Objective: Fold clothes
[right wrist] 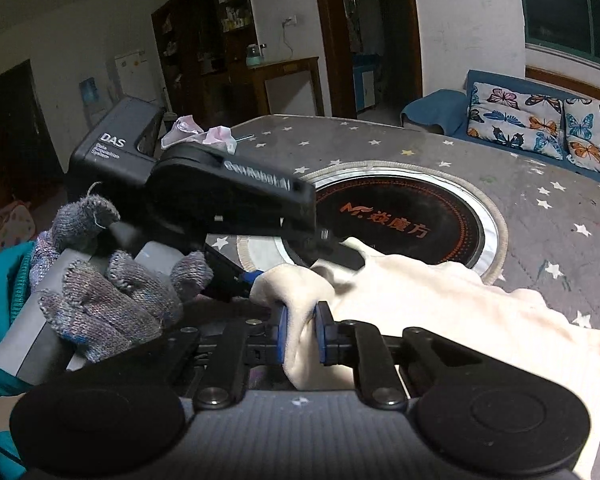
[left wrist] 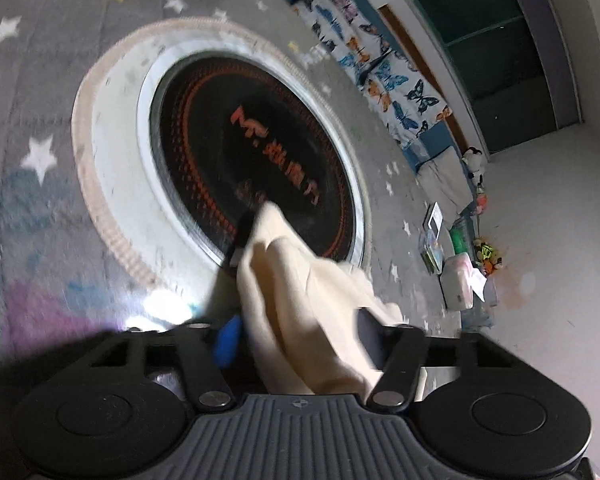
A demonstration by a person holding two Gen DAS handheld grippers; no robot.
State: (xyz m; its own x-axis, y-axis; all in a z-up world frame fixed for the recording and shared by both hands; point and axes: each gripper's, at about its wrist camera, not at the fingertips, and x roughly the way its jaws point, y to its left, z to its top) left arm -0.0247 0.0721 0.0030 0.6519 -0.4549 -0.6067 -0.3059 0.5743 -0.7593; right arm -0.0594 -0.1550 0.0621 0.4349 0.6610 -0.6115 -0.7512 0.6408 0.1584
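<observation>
A cream garment (right wrist: 440, 300) lies bunched on the grey star-patterned table (right wrist: 380, 140), partly over the round black hob (right wrist: 400, 216). My right gripper (right wrist: 300, 330) is shut on a fold of it, which is squeezed between the blue pads (right wrist: 282, 332). A gloved hand (right wrist: 112, 292) holds my left gripper (right wrist: 334, 242), which pinches another edge of the garment just above the hob's rim. In the left wrist view the cream garment (left wrist: 296, 292) runs up between the fingers of my left gripper (left wrist: 260, 236) and hides one of them.
The hob (left wrist: 252, 152) sits in a white ring at the table's middle. A pink-and-white cloth (right wrist: 204, 134) lies at the far edge. Butterfly cushions (right wrist: 540, 120) line a blue sofa behind the table. Boxes and toys (left wrist: 460, 272) clutter the floor.
</observation>
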